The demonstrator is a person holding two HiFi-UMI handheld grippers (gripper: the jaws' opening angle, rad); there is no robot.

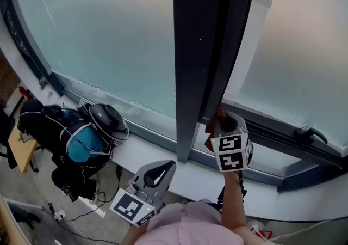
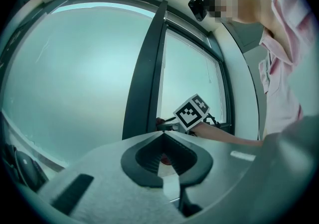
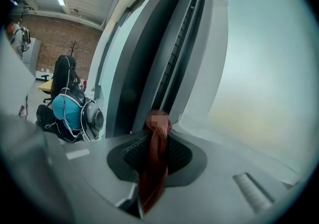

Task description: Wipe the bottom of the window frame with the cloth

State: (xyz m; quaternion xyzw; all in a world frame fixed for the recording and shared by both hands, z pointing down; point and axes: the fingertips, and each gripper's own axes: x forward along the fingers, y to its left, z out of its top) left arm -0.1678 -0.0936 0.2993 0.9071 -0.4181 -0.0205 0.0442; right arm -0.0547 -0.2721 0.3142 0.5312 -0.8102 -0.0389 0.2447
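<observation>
1. The right gripper (image 1: 224, 125) is held up at the bottom of the window frame (image 1: 272, 129), just to the right of the dark upright post (image 1: 204, 48) that divides the two panes.
2. Its tongs are pinching the red cloth (image 1: 210, 130). In the right gripper view the cloth (image 3: 155, 161) runs as a folded strip between the two dark pads of the right gripper (image 3: 157, 141), and its end sticks out past the tips.
3. In the head view the cloth is at the foot of the post, low at the corner of the right pane. I cannot tell if it really touches the frame or is only very close to it.
4. The left gripper (image 1: 160, 169) is lower and nearer to the person, in front of the white window sill (image 1: 196, 176) and well apart from the cloth.
5. In the left gripper view the tongs of the left gripper (image 2: 163, 141) are pressed together at the tips, with nothing between them. Beyond them one sees the right gripper (image 2: 192, 112) with its marker cube.
6. The glass (image 1: 109, 31) is frosted on both sides of the post.
7. A dark handle (image 1: 310, 134) lies on the frame to the right.
8. To the left below the sill there is a black and blue backpack (image 1: 70, 135), and a dark helmet (image 1: 109, 120) lies against it.
</observation>
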